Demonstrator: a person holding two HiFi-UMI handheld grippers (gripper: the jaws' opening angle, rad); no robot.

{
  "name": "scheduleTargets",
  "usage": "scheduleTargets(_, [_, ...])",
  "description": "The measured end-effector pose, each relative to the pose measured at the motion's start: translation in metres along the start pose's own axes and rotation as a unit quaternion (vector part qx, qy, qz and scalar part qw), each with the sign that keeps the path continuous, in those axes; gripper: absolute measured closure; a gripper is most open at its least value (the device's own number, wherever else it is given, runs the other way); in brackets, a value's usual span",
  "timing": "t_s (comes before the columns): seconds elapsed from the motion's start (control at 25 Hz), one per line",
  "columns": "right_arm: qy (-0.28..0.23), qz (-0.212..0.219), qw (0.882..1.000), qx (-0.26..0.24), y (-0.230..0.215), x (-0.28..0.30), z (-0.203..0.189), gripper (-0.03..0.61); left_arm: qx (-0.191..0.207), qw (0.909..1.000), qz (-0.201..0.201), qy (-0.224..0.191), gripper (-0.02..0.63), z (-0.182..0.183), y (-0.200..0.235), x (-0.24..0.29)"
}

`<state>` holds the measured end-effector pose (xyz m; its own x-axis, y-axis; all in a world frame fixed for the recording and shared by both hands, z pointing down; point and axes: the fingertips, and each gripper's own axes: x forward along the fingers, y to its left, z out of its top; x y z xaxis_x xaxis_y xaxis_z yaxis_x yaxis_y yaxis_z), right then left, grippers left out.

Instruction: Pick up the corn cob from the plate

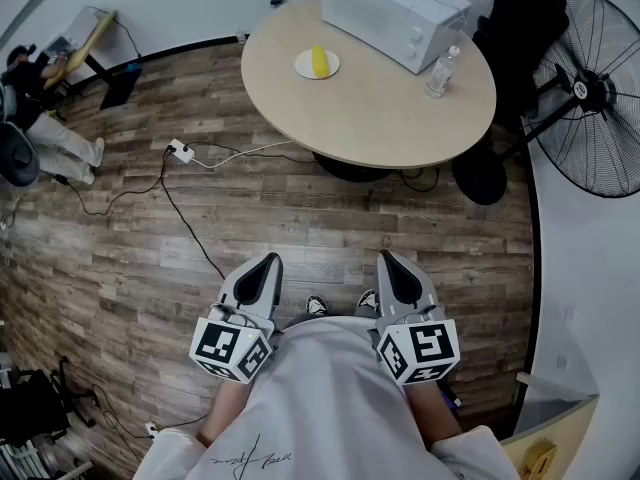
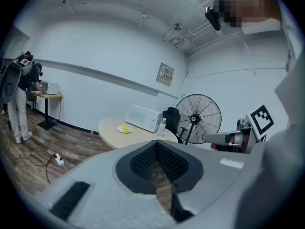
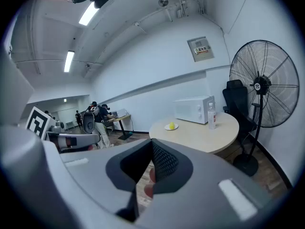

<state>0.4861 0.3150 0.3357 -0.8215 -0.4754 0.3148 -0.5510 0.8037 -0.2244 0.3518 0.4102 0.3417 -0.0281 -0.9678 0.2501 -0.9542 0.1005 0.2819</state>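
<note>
Head view: corn cob [image 1: 319, 62] on its plate [image 1: 303, 67], near the bench [image 1: 380, 108] far left edge. Left claw [image 1: 270, 259] and right claw [image 1: 386, 257] closed, empty, held low; bench well out of reach.

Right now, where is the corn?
In the head view, the corn sits on a white plate at the left of the round table, just left of the microwave.

A white microwave [image 1: 395, 13] and water bottle [image 1: 441, 72] stand on the round table [image 1: 380, 108], beside a floor fan [image 1: 598, 108].
</note>
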Motion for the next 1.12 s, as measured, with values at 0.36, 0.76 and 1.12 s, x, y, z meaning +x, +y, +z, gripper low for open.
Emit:
scheduleTargets(0.36, [0.001, -0.004, 1.0, 0.012, 0.016, 0.012, -0.004, 0.568, 0.004, 1.0, 0.005, -0.006, 0.614, 0.005, 0.022, -0.009])
scheduleTargets(0.76, [-0.016, 0.017, 0.999, 0.031, 0.024, 0.031, 0.013, 0.566, 0.005, 0.9988, 0.044, -0.019, 0.614, 0.016, 0.066, -0.026])
scheduleTargets(1.12, [-0.02, 0.036, 0.999, 0.013, 0.029, 0.063, 0.021, 0.568, -0.011, 0.998, 0.06, -0.017, 0.613, 0.017, 0.085, -0.019])
